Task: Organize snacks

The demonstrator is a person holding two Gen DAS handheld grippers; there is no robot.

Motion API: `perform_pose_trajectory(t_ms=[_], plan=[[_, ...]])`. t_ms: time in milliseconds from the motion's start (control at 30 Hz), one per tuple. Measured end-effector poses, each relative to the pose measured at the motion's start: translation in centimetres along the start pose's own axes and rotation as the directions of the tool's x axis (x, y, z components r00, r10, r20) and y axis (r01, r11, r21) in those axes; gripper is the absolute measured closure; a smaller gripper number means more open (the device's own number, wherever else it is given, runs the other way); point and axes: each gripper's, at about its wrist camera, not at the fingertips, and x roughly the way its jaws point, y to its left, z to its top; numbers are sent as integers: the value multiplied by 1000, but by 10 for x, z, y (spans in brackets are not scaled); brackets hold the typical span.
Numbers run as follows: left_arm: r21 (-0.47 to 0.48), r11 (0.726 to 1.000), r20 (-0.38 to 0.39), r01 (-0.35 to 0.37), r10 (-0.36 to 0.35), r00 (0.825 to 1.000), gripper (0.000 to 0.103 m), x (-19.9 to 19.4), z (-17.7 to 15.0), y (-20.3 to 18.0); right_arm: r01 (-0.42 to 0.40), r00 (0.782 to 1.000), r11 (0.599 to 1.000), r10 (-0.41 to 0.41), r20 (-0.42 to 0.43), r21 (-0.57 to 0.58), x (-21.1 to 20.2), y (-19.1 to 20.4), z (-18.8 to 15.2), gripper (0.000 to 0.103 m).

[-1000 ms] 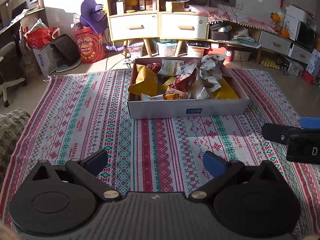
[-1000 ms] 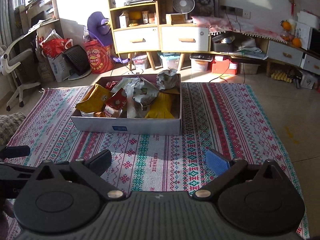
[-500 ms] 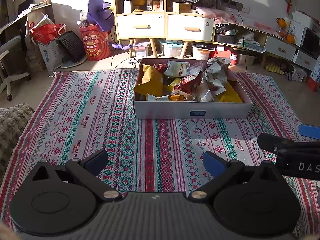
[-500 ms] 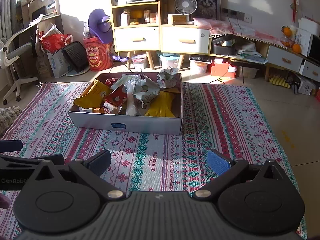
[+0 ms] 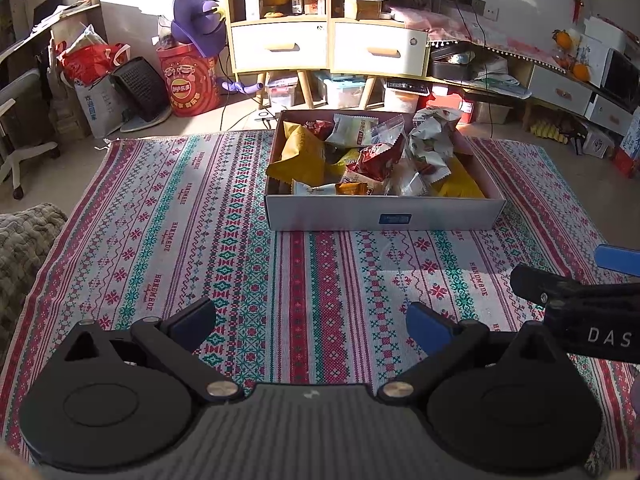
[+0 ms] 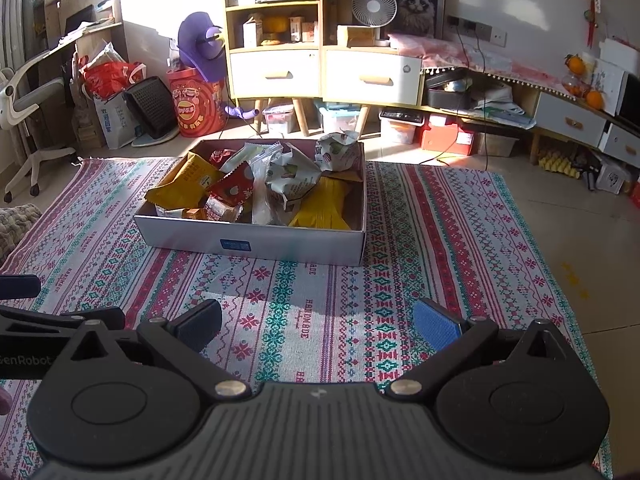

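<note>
Left wrist view: left gripper (image 5: 311,322) over the patterned rug (image 5: 160,240), fingers apart, nothing between them. Cardboard box (image 5: 380,212) sits on the rug ahead, piled with snack packets (image 5: 376,156); labels too small to read. Right gripper (image 6: 318,320) likewise has fingers apart and empty, box (image 6: 256,240) ahead-left.
</note>
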Motion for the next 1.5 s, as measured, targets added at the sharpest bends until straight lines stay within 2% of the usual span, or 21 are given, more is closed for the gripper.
perform_pose_trajectory(t_ms=[1500], plan=[[-6, 1000, -12, -25, 25, 1000, 0, 0, 1, 0, 2, 1000, 1000, -2, -6, -14, 2, 2, -1, 1]])
